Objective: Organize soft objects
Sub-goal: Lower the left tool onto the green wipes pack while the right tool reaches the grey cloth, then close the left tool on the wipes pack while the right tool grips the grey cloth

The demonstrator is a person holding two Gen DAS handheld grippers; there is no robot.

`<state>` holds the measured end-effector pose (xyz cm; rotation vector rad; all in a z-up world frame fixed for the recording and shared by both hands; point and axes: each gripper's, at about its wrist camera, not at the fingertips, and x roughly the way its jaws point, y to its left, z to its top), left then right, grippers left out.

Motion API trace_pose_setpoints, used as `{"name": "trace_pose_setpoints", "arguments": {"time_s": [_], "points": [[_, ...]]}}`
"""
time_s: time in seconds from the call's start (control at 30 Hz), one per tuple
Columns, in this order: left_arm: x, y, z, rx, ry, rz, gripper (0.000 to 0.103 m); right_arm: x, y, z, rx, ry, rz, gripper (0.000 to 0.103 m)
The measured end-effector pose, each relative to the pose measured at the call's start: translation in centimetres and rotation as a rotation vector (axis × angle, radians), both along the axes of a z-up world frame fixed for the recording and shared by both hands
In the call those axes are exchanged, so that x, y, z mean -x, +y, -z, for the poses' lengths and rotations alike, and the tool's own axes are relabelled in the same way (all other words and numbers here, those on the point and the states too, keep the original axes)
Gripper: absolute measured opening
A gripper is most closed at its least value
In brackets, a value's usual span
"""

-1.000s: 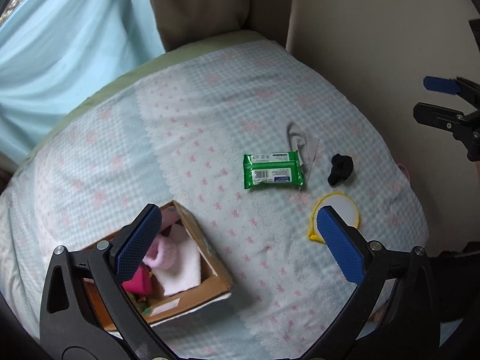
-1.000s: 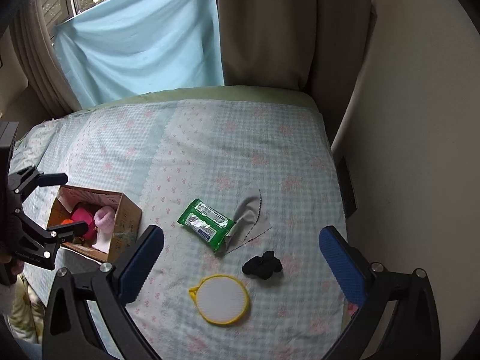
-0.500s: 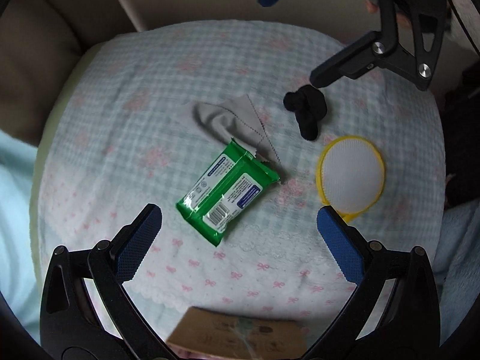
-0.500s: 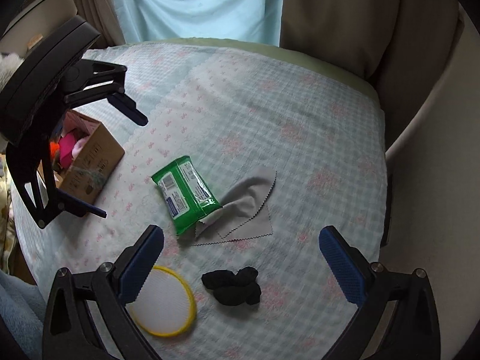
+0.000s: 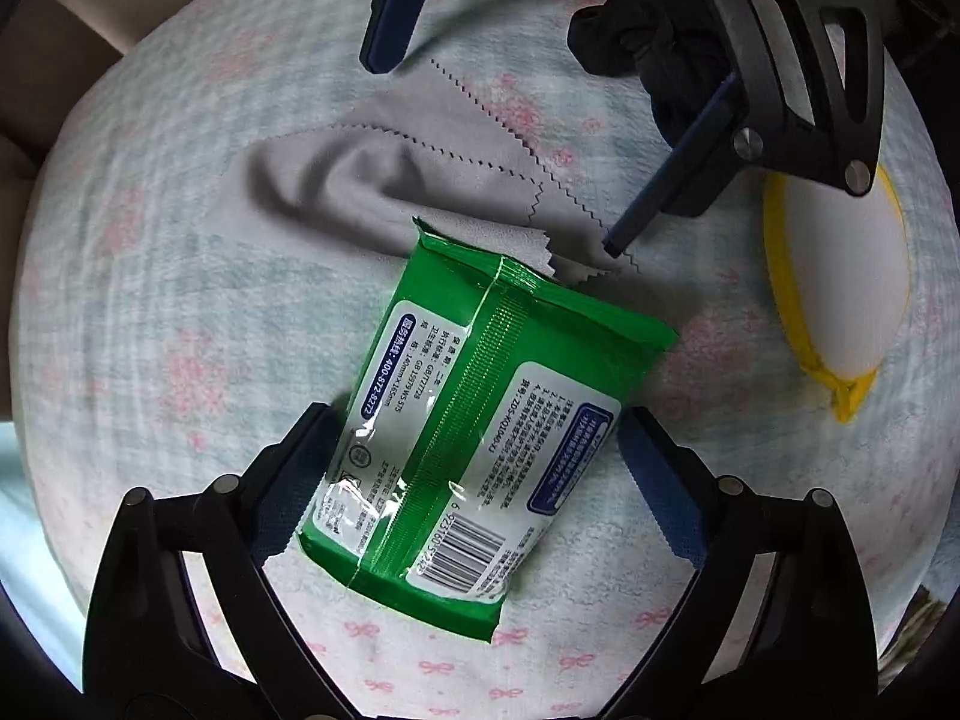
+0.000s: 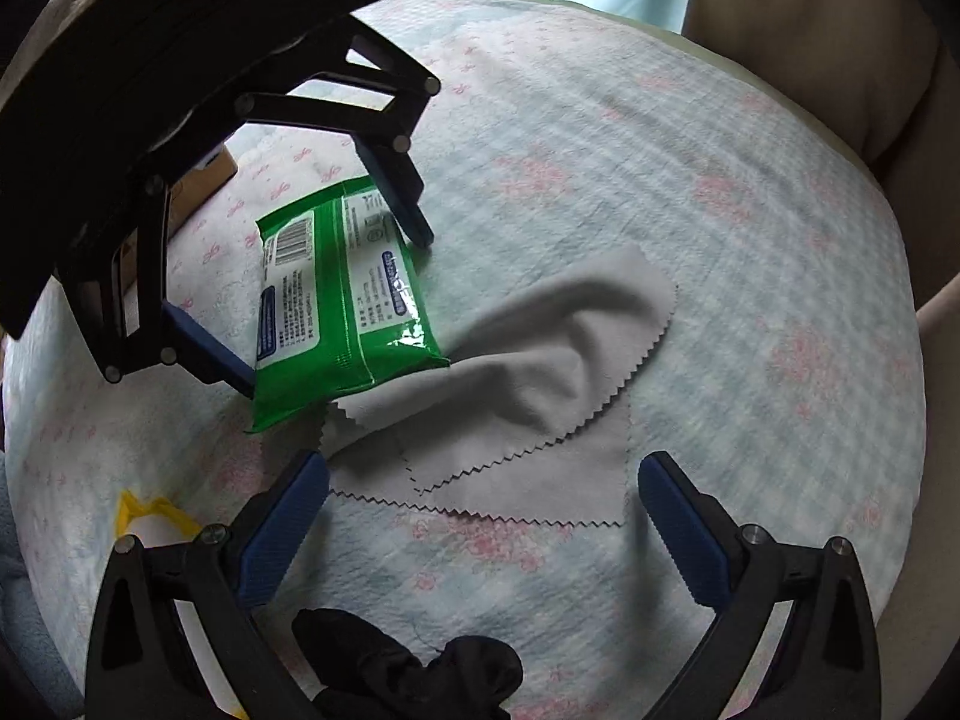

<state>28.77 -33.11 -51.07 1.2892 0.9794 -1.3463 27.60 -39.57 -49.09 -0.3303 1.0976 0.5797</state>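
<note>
Wipes (image 5: pixel 474 420) sit between the pads of my left gripper (image 5: pixel 474 468), low in the frame's middle; the jaws have just been closing in on the pack, but I see a thin gap at each side, so I judge nothing is gripped yet. I came straight down over it because the pack is flat and wide, and its short width is what these jaws can span. Its upper end lies on the grey cloth (image 5: pixel 384 192), so lifting may drag that cloth along.

My right gripper (image 6: pixel 480 516) hangs wide open above the cloth's zigzag edge, low in its own view, holding nothing; I'd guess the cloth is its target. Black fabric (image 6: pixel 408 678) lies bunched at the bottom of that view, under the gripper. A yellow-rimmed pad (image 5: pixel 840 288) rests at the right of the left view, apart from the pack. A box (image 6: pixel 204 174) corner peeks out behind my left gripper, upper left.
</note>
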Motion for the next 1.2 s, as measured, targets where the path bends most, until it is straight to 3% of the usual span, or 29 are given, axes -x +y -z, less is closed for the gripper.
{"name": "trace_pose_setpoints", "arguments": {"time_s": [0.23,0.43,0.6,0.7,1.0,1.2], "points": [[-1.0,-1.0,0.2,0.024,0.045,-0.014,0.074,-0.6,0.8,0.8,-0.016,-0.010,-0.043,0.098],[-0.8,-0.7,-0.7,0.026,0.040,-0.042,0.059,-1.4,1.0,0.7,-0.008,-0.059,-0.032,0.068],[-1.4,0.1,-1.4,0.048,0.047,-0.113,0.049,-1.4,1.3,-0.3,0.012,-0.071,-0.034,0.031],[-2.0,0.5,-1.9,0.056,0.041,-0.137,0.046,-1.6,1.6,-0.7,0.014,-0.075,-0.021,0.019],[-4.9,1.8,-3.6,0.074,0.030,-0.263,0.040,-1.7,0.8,-2.5,-0.022,-0.091,0.076,0.013],[-7.3,3.0,-6.4,0.119,0.039,-0.363,0.040,-0.9,0.2,-5.6,-0.042,-0.122,0.131,0.013]]}}
